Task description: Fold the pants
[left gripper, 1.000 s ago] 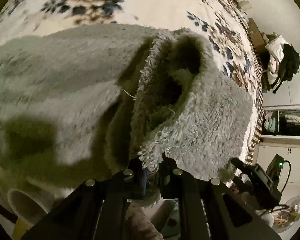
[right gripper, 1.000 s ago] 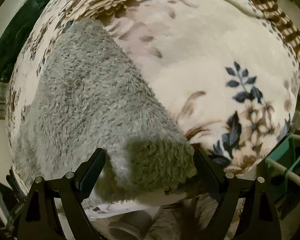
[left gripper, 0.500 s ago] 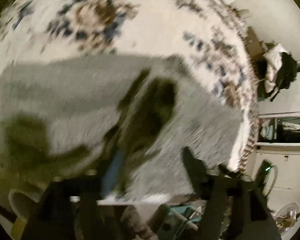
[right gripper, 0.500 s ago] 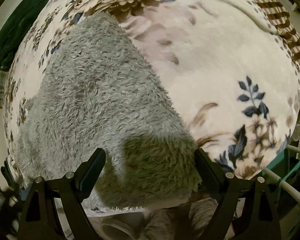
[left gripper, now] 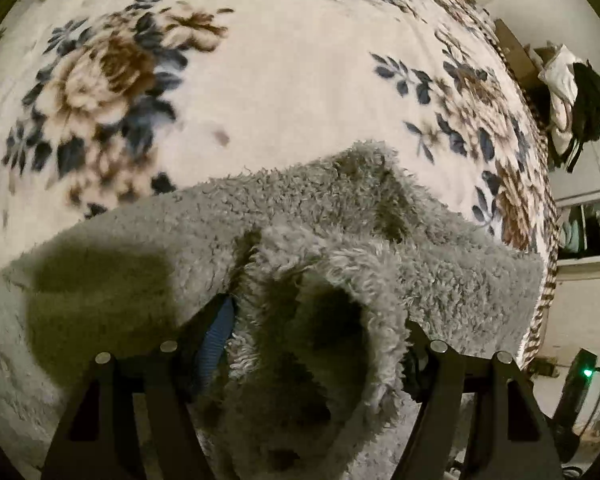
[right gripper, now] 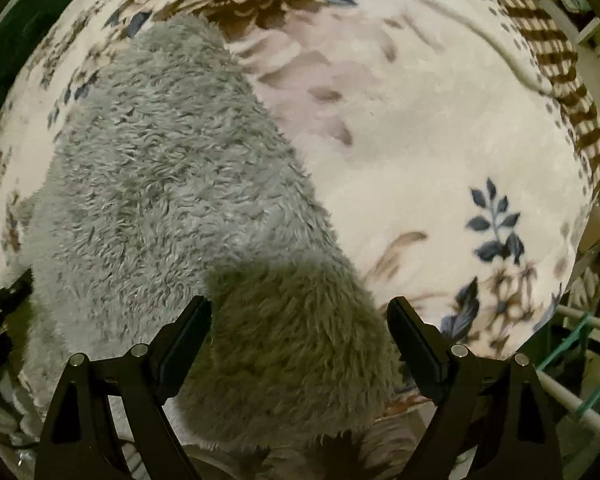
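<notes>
Lying pants (left gripper: 340,216) between open tools

We are in a home bedroom: a bed spread with a cream plush blanket printed with brown and blue flowers (left gripper: 292,80) fills both views. Beyond its edge we see a heap of white and black clothes (left gripper: 572,96) against a pale wall and white cupboard shelves (left gripper: 592,232).
</notes>
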{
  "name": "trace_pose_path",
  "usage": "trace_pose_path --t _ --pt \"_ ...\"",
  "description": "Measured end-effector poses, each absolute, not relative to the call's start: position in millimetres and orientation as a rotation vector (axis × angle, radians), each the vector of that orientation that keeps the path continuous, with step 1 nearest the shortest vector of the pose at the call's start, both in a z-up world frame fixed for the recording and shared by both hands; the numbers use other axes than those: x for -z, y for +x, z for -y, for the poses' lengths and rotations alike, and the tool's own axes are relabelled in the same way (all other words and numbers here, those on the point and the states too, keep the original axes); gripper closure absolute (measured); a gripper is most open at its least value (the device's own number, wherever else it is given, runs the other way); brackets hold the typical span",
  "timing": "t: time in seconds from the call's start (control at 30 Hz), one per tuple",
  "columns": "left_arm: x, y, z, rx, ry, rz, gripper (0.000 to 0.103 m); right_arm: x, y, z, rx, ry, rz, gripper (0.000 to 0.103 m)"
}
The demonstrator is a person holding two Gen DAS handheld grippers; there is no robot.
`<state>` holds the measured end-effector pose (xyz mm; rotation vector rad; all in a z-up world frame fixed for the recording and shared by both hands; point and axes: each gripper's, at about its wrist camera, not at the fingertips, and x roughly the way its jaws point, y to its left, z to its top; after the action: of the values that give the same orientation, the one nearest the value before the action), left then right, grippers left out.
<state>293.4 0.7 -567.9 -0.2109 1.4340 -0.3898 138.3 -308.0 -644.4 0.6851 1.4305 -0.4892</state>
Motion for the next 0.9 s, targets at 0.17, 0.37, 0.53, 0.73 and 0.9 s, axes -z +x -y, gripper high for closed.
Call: trace_pose_path --t 0.17,0.37,0.53,0.73,0.9 --pt "534 259 -6 0.412 -0.231 -1.380 0.032 630 159 290 0.429 0.682 -1.411 0.012" --pt "509 192 -83 0.230 -0.512 -1.334 0.026 602 191 249 0.333 0.615 -1.443 0.012" --pt "529 153 -183 -0.074 -0.716 -1.279 0.026 586 210 204 0.287 0.478 -1.457 0.012" --pt "564 156 -251 -0.238 -0.795 -1.238 0.028 569 207 170 0.321 0.382 -1.418 0.012" --pt "584 175 -257 -0.139 -0.802 -1.223 0.090 575 198 168 0.345 0.364 -1.454 0.012"
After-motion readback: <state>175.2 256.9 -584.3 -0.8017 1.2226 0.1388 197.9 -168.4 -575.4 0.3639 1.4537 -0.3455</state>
